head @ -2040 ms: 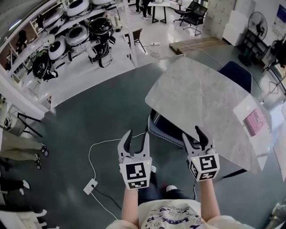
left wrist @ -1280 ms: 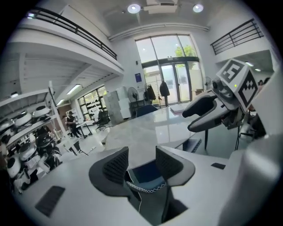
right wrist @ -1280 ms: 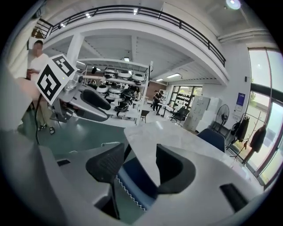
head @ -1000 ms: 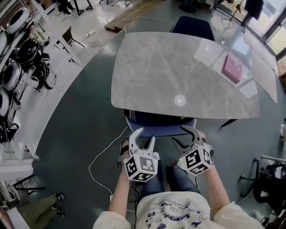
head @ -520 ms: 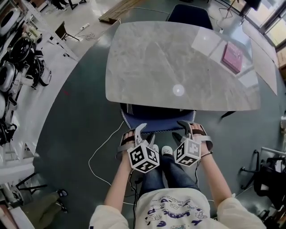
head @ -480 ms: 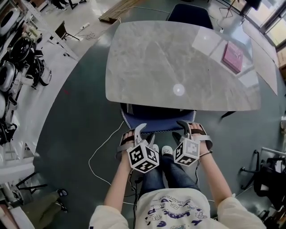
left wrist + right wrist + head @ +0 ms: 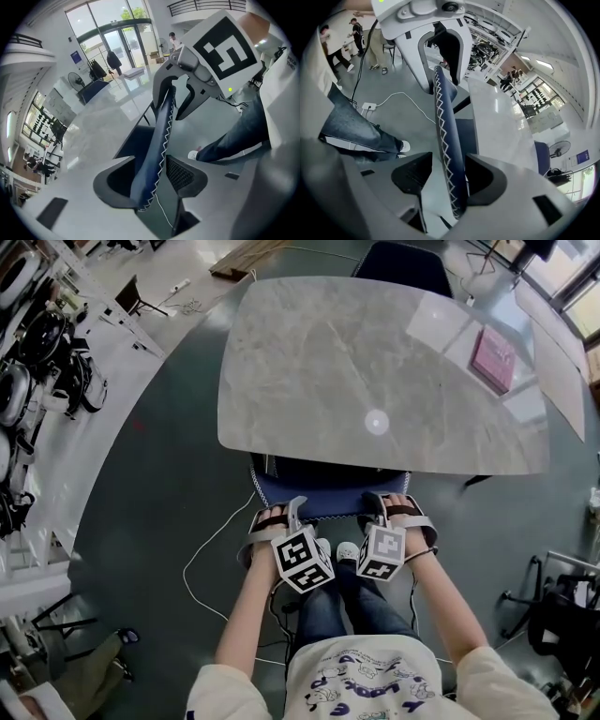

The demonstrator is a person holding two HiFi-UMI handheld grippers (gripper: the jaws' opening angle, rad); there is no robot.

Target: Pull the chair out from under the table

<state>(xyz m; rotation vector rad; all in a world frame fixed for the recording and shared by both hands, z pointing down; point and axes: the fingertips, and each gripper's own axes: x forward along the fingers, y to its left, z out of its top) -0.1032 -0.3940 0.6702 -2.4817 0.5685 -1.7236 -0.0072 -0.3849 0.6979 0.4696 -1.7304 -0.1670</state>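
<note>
- Both the left gripper (image 7: 150, 176) and the right gripper (image 7: 450, 180) straddle the top edge of a blue chair (image 7: 328, 486) at the near side of a grey stone-look table (image 7: 375, 352).
- The left gripper's jaws stand apart. The stitched backrest (image 7: 161, 126) runs between them, lying against one pad with a gap to the other.
- The right gripper's jaws have just been closing but are not clamped. The backrest edge sits between them, against one jaw and clear of the other.
- The chair's seat is tucked under the tabletop, with only its back strip showing from above.
- A person (image 7: 361, 681) in jeans stands just behind the chair.
- A pink book (image 7: 491, 359) lies on the table's far right.
- A white cable (image 7: 202, 554) trails over the floor (image 7: 159, 484).
</note>
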